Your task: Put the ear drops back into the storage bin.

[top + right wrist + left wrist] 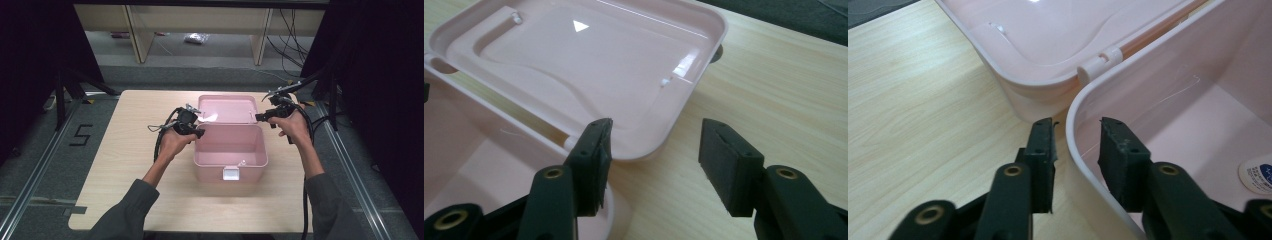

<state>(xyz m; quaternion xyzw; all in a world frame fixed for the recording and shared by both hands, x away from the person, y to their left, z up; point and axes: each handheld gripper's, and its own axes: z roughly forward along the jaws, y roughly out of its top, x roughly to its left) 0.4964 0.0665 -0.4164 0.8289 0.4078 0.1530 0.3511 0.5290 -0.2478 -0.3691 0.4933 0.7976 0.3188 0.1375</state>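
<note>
While the pink storage box [231, 152] sits mid-worktop [120, 150] with its lid [226, 108] thrown flat open behind it, the left hand-held gripper [1077, 136] straddles the box's left wall near the hinge, jaws narrowed around the rim but showing slim gaps, not yet pinching. The right hand-held gripper [655, 145] hangs about half open and empty over the lid's near right corner. A one-sided clamp on the thin wall could tip or skid the light, empty box.
</note>
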